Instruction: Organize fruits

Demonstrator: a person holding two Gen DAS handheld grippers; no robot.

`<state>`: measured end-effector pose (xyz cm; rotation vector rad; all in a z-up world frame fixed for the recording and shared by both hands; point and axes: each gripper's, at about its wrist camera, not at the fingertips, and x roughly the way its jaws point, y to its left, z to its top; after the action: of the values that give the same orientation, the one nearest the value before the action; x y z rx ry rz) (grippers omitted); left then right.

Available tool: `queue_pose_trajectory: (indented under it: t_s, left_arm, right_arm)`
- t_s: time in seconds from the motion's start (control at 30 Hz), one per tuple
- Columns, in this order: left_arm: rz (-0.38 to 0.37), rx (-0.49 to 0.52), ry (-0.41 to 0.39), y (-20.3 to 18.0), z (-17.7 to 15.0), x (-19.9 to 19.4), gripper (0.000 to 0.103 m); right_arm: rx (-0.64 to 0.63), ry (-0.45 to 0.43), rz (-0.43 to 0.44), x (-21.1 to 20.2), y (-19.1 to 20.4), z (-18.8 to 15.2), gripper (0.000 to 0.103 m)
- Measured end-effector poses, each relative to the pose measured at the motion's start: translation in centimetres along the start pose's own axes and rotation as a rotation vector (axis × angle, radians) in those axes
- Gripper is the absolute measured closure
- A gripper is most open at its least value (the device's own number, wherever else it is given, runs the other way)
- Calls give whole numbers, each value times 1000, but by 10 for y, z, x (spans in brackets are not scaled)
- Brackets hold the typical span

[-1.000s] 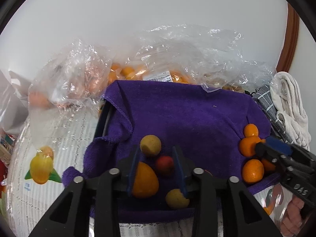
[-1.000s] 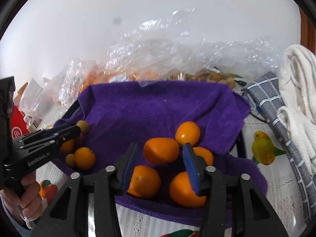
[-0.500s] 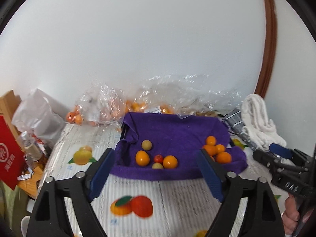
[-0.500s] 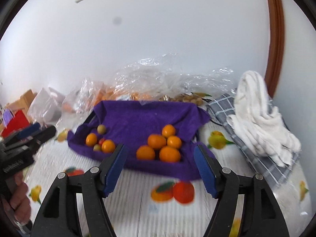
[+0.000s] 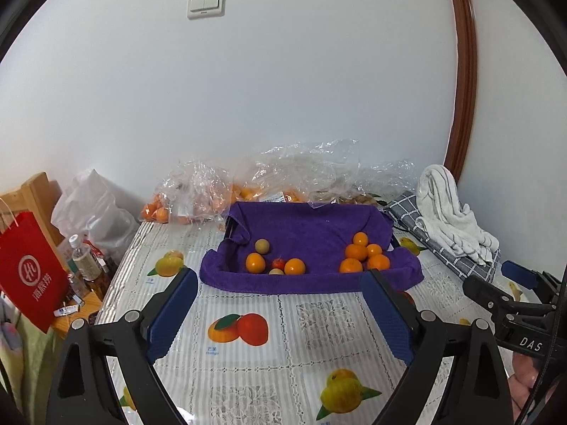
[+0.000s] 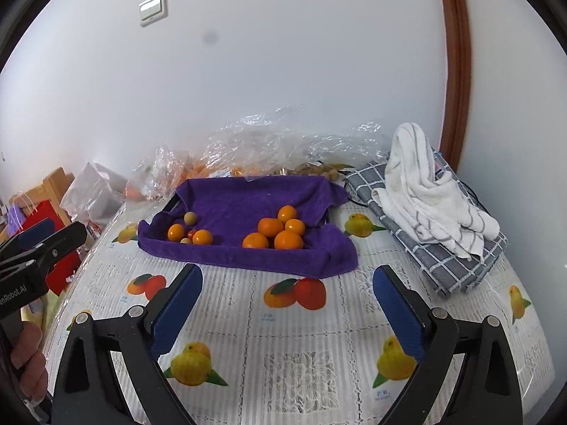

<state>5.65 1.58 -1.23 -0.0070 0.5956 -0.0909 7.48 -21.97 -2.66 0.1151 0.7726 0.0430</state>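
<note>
Two fruit clusters on purple towel (image 5: pixel 312 233) near table's back edge: mixed group (image 5: pixel 274 260) left, oranges (image 5: pixel 363 256) right. Left gripper (image 5: pixel 280 315) and right gripper (image 6: pixel 288 313) both spread wide, empty, over the tablecloth (image 6: pixel 319 354).

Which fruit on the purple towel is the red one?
The small red fruit in the left cluster, lying between two oranges; everything else on the purple towel is orange or pale yellow.

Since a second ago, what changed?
Both tools pulled back from the fruit and opened wide: left tool, right tool, each empty above the tablecloth. Unchanged: five oranges grouped right, mixed small fruits left on the purple towel.
</note>
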Motion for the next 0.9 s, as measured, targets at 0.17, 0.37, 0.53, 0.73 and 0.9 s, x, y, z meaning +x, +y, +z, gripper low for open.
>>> queue_pose_trajectory:
  t_s: [0.17, 0.37, 0.53, 0.73, 0.9]
  left_arm:
    - [-2, 5, -1, -4, -3, -10, 9]
    - [-9, -4, -8, -8, -3, -18, 9]
    - [-10, -7, -5, -10, -7, -22, 9]
    - [-10, -7, -3, -10, -9, -26, 9]
    - [-13, -12, -7, -9, -12, -28, 9]
  right_arm:
    - [17, 7, 3, -10, -5, -6, 7]
    - [13, 5, -8, -22, -9, -9, 7]
    - [17, -4, -18, -29, -12, -12, 7]
    - [13, -6, -20, -35, -12, -12, 7]
    - [1, -22, -35, -38, -9, -11, 7]
